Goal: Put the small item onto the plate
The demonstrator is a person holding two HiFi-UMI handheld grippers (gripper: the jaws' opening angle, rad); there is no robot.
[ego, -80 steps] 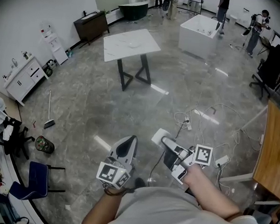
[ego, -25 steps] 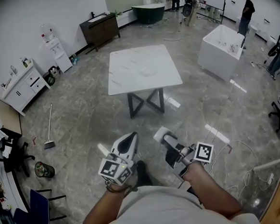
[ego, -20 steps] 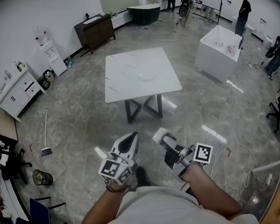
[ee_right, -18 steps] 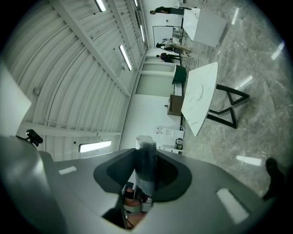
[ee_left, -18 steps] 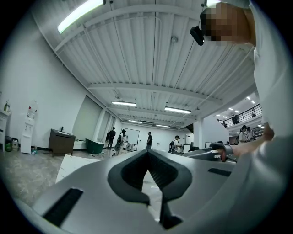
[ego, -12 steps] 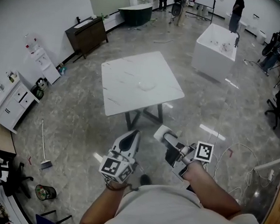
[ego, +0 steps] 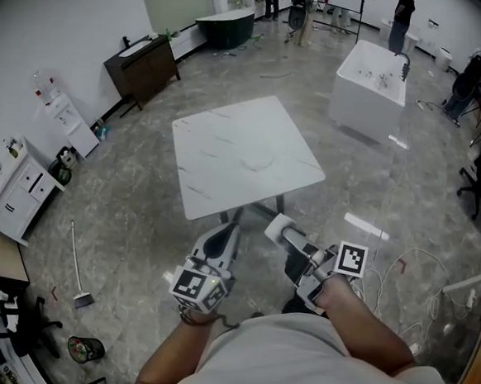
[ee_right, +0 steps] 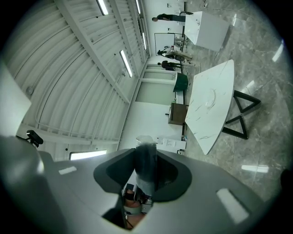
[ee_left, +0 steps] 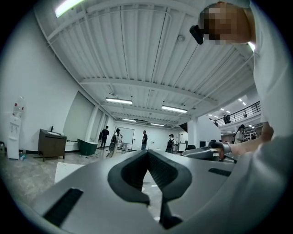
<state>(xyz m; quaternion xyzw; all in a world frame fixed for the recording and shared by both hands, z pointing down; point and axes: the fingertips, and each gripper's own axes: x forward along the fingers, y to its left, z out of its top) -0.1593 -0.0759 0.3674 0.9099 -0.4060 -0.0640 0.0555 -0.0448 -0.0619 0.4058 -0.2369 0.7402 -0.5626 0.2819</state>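
Note:
A white marble table point(ego: 228, 140) stands ahead of me, with a faint clear plate point(ego: 257, 163) near its middle. Both grippers hang short of its near edge, above the floor. My right gripper point(ego: 280, 231) is shut on the small item point(ee_right: 146, 167), a short cylinder with a dark body and a pale top that stands upright between the jaws. The right gripper view shows the table point(ee_right: 203, 119) and the plate point(ee_right: 211, 98) far off. My left gripper point(ego: 222, 242) holds nothing; in its own view the left gripper point(ee_left: 148, 157) has its jaws together.
A white tub-like box point(ego: 370, 77) stands beyond the table on the right, a dark cabinet point(ego: 143, 63) by the far wall. White drawers point(ego: 13, 190) and a broom point(ego: 77, 265) are at the left. Cables point(ego: 400, 274) lie on the floor at the right. People point(ego: 402, 9) stand far back.
The table has come nearer and lower in the head view, up to the grippers. Both grippers keep the same pose, and the item stays in the right jaws.

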